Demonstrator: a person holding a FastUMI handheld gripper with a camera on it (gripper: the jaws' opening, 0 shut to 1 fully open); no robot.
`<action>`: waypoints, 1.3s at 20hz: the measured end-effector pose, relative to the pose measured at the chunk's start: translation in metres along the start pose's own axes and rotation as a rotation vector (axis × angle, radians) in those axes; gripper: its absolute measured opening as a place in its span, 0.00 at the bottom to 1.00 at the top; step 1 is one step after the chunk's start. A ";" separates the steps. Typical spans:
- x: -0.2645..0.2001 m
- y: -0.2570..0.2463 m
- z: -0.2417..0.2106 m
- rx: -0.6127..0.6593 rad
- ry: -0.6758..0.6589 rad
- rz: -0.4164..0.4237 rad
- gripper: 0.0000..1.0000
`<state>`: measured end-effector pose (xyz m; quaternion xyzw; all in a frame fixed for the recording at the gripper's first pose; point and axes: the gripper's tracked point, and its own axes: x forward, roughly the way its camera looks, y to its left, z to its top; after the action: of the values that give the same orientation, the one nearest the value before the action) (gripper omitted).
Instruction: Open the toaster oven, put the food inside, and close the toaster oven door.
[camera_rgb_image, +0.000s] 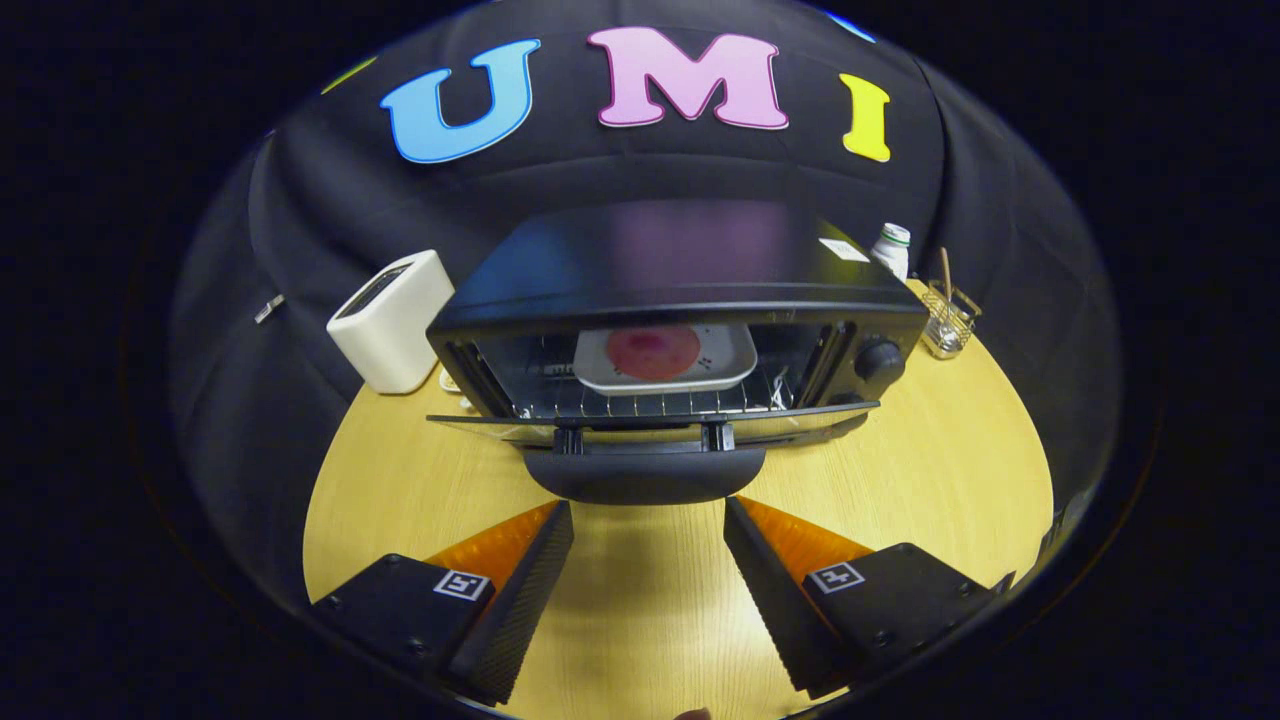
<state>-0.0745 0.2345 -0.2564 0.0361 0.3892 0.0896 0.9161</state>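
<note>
A black toaster oven (680, 300) stands on the wooden table just ahead of my fingers. Its door (650, 425) hangs open, lying about flat, with the dark handle (645, 475) facing me. Inside, on the wire rack, rests a white plate (665, 360) carrying a round reddish piece of food (652, 351). My gripper (648, 515) is open, its two black fingers spread wide with nothing between them. The fingertips sit just short of the door handle, one at each end of it, not touching.
A cream-white box-shaped appliance (392, 320) stands to the left of the oven. Behind its right side are a white bottle (890, 248) and a small wire basket (948, 322). The oven's knob (880, 360) is on its right front. Bare tabletop (640, 610) lies under my fingers.
</note>
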 end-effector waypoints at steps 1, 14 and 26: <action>-0.003 0.004 0.009 -0.001 -0.024 0.012 0.99; -0.100 -0.013 0.118 -0.180 -0.402 0.068 1.00; -0.207 -0.122 0.228 -0.148 -0.677 0.013 0.99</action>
<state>-0.0350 0.0758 0.0317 -0.0004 0.0554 0.1066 0.9928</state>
